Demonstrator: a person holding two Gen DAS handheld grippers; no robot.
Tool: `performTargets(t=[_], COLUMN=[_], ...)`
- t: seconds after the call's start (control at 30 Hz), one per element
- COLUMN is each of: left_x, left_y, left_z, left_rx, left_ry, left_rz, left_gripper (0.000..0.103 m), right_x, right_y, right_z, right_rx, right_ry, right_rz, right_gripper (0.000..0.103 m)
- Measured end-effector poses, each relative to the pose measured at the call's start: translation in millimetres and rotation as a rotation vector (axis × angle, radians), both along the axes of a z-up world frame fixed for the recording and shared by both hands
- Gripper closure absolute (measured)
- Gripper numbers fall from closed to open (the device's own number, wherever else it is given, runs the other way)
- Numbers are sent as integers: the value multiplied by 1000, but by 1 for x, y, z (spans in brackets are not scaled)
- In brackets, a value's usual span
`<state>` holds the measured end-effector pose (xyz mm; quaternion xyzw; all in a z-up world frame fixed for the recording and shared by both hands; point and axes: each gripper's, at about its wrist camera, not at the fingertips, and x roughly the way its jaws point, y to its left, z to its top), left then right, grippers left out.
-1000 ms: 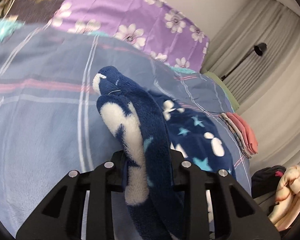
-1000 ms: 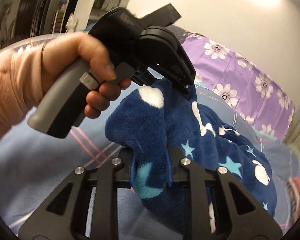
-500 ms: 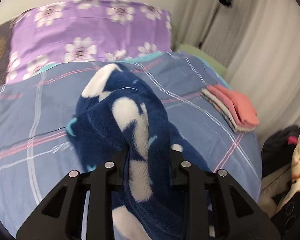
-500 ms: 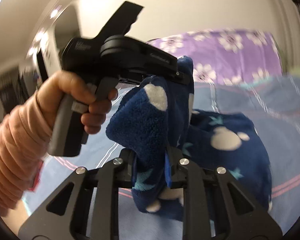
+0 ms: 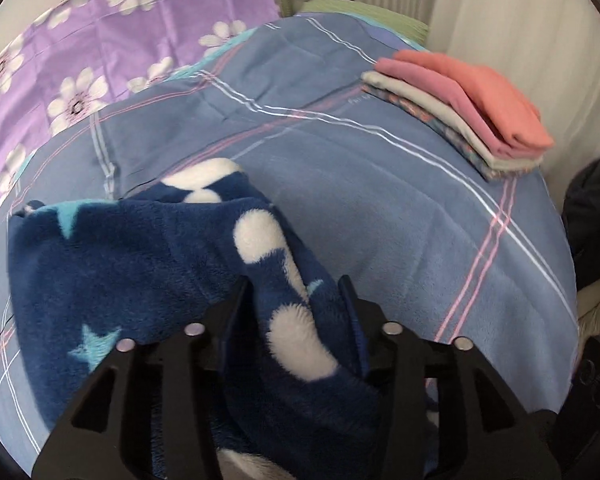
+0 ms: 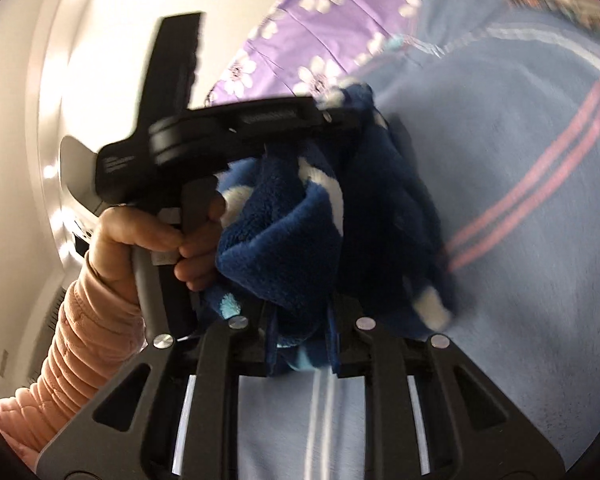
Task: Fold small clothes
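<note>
A dark blue fleece garment [image 5: 140, 272] with white blobs and light blue stars hangs bunched above the blue plaid bed cover [image 5: 380, 184]. My left gripper [image 5: 296, 292] is shut on one edge of it. My right gripper [image 6: 300, 320] is shut on another edge of the same garment [image 6: 292, 240]. In the right wrist view the left gripper [image 6: 236, 132] shows from the side, held by a hand in a pink sleeve, close beside the right one. The two grips are near each other, with the fleece folded between them.
A stack of folded clothes [image 5: 472, 108], pink on top, lies at the bed's far right edge. A purple flowered pillow [image 5: 80, 60] lies at the head of the bed. Curtains [image 5: 520, 12] hang behind. Dark items [image 5: 592, 216] sit beside the bed at right.
Both grippers have swung round with the fleece, turning toward the folded stack. The garment has dropped lower over the bed cover and spread wider to the left.
</note>
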<state>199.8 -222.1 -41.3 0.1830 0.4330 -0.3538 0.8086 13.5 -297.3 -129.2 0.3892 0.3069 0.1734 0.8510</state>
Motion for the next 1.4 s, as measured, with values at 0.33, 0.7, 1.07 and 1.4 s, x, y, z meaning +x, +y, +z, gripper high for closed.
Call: performTargets(t=[0.33,0.7,1.07,1.4], left_x=[-15,-32,12,21], left_y=[-8,34,95,63], left_z=[-2,53,3,-10], left_rx=[2,-128,62,43], left_ry=[-27,-147,-161,-120], left_rz=[-80,-83,90,37], left_gripper=[40,40,98,103], right_x=[-8,-6,-29,-4], right_y=[-2,-22,-13,27], right_z=[14,-10,36,65], right_rx=[-74,31,-213,-444], right_ry=[-9,112,40,-72], right_rz=[-20,-83,-172,-116], right_gripper=[35,79,55,67])
